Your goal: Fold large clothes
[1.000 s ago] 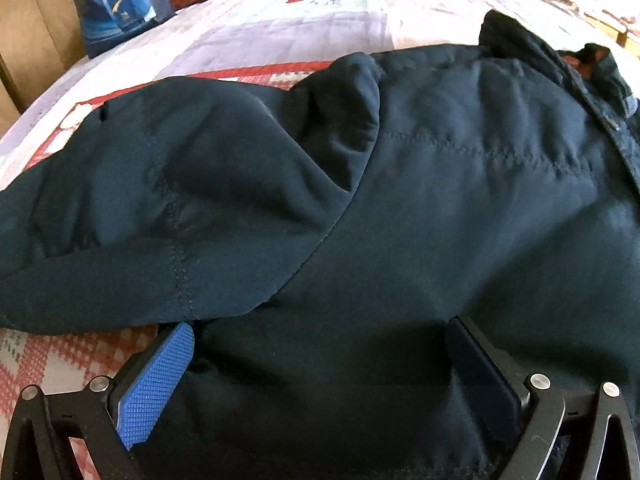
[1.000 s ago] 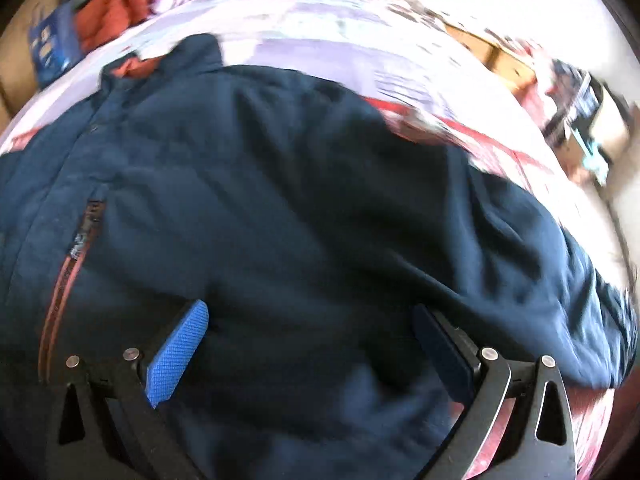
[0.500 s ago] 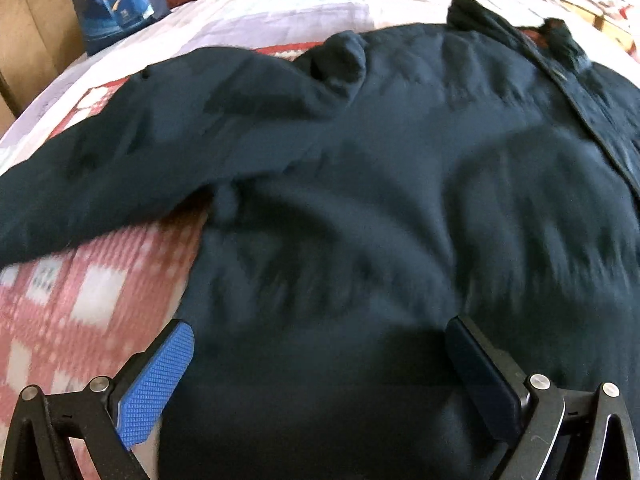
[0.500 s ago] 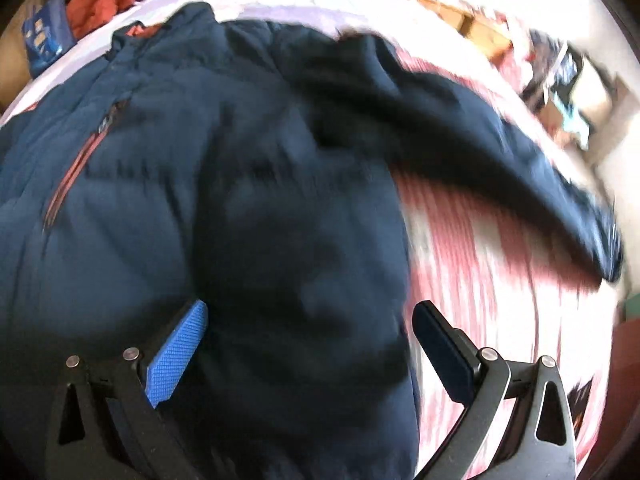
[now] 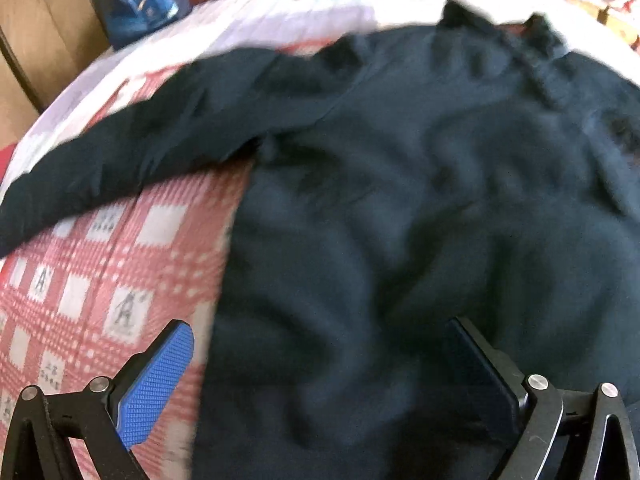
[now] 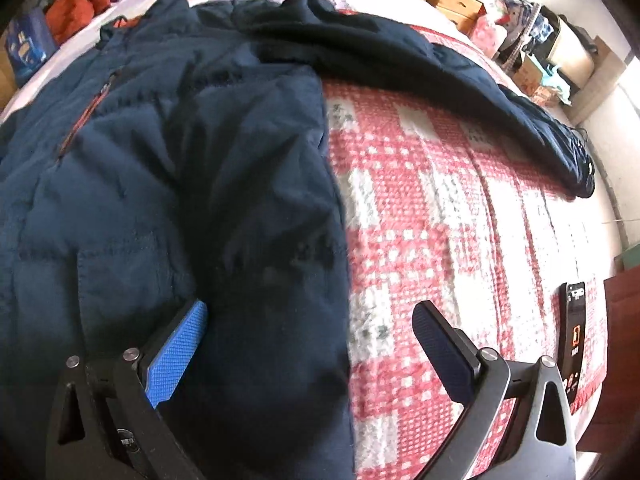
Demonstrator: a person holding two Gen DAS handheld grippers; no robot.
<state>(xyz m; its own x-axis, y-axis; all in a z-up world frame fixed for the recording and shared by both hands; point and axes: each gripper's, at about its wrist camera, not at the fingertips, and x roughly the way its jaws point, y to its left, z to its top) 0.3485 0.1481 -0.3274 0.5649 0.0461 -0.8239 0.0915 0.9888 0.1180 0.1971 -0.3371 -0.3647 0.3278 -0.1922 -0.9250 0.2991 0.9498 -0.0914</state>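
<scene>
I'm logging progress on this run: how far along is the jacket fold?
Done: the navy jacket lies spread on the checked bedspread, both sleeves stretched outward. In hand: nothing; the left gripper and right gripper hover open at the hem. Left: every fold.

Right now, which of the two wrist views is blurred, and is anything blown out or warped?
Left wrist view: motion-blurred, the dark navy padded jacket smeared, the far bedding washed out. Right wrist view: sharper, the red-and-white checked blanket crisp, with strong fisheye curving and dark corner vignetting.
</scene>
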